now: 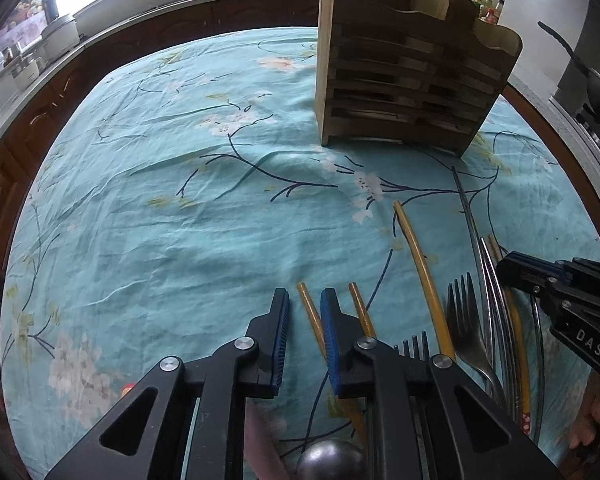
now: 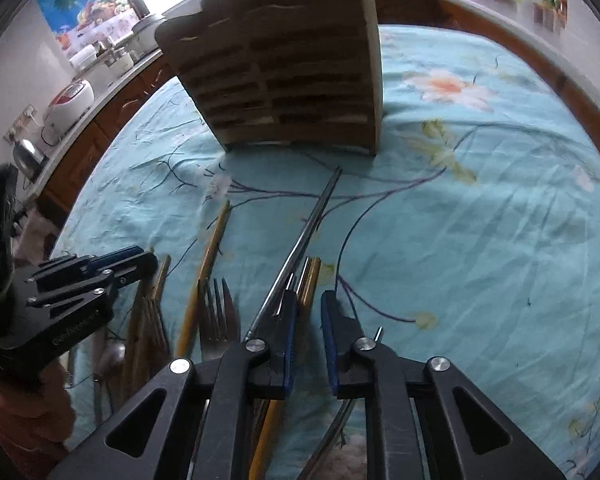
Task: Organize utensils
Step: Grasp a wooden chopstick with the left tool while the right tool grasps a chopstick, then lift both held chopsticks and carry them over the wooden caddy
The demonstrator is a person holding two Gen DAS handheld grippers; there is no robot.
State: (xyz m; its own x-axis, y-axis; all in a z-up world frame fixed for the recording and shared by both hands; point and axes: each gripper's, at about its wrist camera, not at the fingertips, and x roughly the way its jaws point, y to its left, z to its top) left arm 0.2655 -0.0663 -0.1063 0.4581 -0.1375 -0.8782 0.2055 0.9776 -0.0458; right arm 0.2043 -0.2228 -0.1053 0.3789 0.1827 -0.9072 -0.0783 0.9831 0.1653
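A wooden slatted utensil holder (image 1: 404, 80) stands on the far side of the table; it also shows in the right wrist view (image 2: 296, 80). Yellow chopsticks (image 1: 422, 272), steel chopsticks (image 1: 470, 220) and forks (image 1: 466, 320) lie in a loose pile at the near right. My left gripper (image 1: 305, 300) is open just above two yellow chopsticks (image 1: 310, 312), one lying between its jaws. My right gripper (image 2: 309, 304) is open over yellow chopsticks (image 2: 310, 280) and a steel chopstick (image 2: 312, 220). The right gripper also shows in the left wrist view (image 1: 508, 266).
A teal floral tablecloth (image 1: 180, 200) covers the round table. A metal ladle bowl (image 1: 332, 460) sits under my left gripper. A counter with pots and a rice cooker (image 2: 68, 104) runs behind the table on the left.
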